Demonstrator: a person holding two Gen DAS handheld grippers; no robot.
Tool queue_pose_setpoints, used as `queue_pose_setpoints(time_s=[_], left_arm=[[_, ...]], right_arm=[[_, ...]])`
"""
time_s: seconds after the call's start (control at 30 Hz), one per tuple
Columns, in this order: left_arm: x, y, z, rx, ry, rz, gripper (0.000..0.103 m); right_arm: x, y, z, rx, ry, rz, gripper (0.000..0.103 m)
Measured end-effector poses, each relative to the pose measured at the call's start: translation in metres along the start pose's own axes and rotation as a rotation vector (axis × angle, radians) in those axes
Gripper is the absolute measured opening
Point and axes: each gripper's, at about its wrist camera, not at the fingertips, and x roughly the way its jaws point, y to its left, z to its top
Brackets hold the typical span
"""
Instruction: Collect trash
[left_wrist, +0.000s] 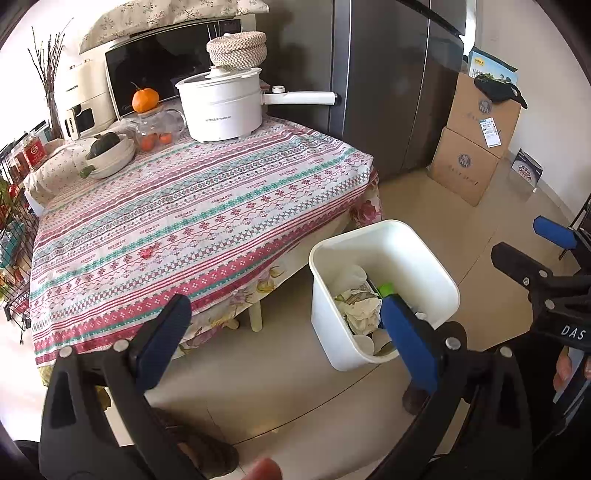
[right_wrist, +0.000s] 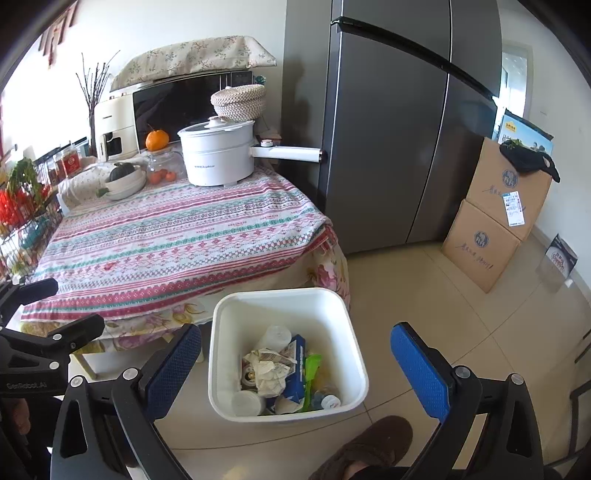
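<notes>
A white trash bin (right_wrist: 288, 306) stands on the tiled floor beside the table; it also shows in the left wrist view (left_wrist: 384, 240). It holds crumpled paper (right_wrist: 271, 369), a blue carton (right_wrist: 295, 384), a green piece (right_wrist: 312, 363) and small cups. My right gripper (right_wrist: 295, 362) is open and empty above the bin. My left gripper (left_wrist: 284, 336) is open and empty over the floor, between the table's near edge and the bin. A small red scrap (left_wrist: 146, 252) lies on the tablecloth. The right gripper's fingers (left_wrist: 524, 266) show at the right of the left wrist view.
The table (left_wrist: 192, 221) with a patterned cloth carries a white electric pot (left_wrist: 221, 107), a glass jar with oranges (left_wrist: 157, 129), a bowl (left_wrist: 110, 155) and a microwave (left_wrist: 162, 66). A grey fridge (right_wrist: 399, 129) and stacked cardboard boxes (right_wrist: 495, 221) stand at the right. A brown slipper (right_wrist: 369, 446) is near the bin.
</notes>
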Motion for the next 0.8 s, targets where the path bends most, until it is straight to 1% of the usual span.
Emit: queue_pose_setpoints(time_s=[0.37, 0.8], left_arm=[[-0.0008, -0.0037, -0.0016, 0.007, -0.001, 0.011, 0.102], [0.0011, -0.0022, -0.0016, -0.014, 0.002, 0.022, 0.102]], right_arm=[[0.0001, 0.0022, 0.0005, -0.007, -0.005, -0.003, 0.103], [-0.0002, 0.0028, 0.0005, -0.008, -0.008, 0.000, 0.103]])
